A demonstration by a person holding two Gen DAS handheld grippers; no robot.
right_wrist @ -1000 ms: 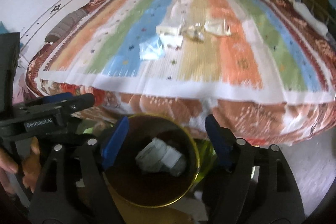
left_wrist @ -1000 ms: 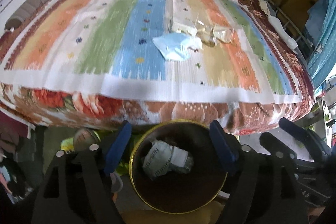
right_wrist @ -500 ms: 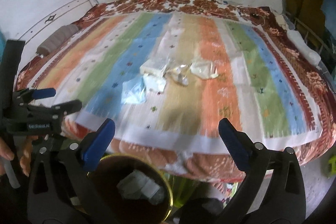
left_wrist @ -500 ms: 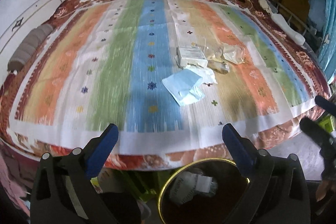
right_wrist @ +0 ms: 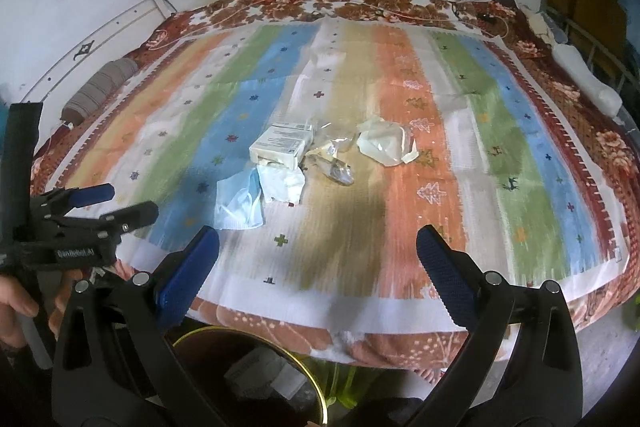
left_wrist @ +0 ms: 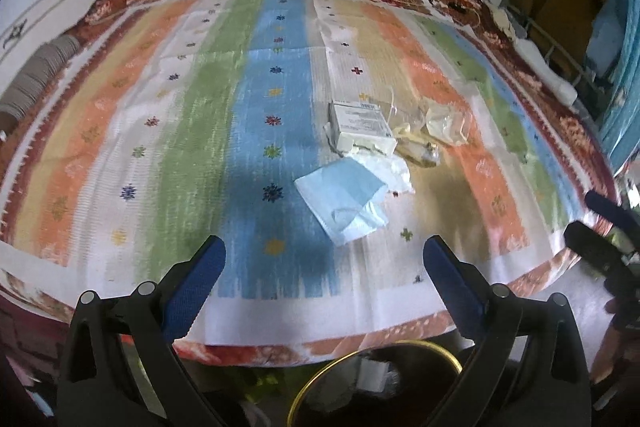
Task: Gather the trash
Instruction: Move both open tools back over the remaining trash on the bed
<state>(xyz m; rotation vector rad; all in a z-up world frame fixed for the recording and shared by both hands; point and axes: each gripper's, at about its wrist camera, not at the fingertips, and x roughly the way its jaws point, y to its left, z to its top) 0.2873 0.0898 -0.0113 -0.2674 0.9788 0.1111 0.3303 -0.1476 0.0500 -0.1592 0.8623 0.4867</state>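
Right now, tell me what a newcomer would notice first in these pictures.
The striped bedspread fills both views, with a small heap of trash at its middle: a white box, a blue face mask and crumpled clear plastic. Below the bed's near edge stands a gold-rimmed bin with some trash already in it. Both grippers, left gripper and right gripper, are open and empty.

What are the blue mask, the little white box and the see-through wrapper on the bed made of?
Blue mask: soft, matte fabric by the look, creased and floppy. Little white box: probably thin cardboard, with flat faces, sharp edges and a printed label. See-through wrapper: likely thin plastic film, glossy and crumpled.
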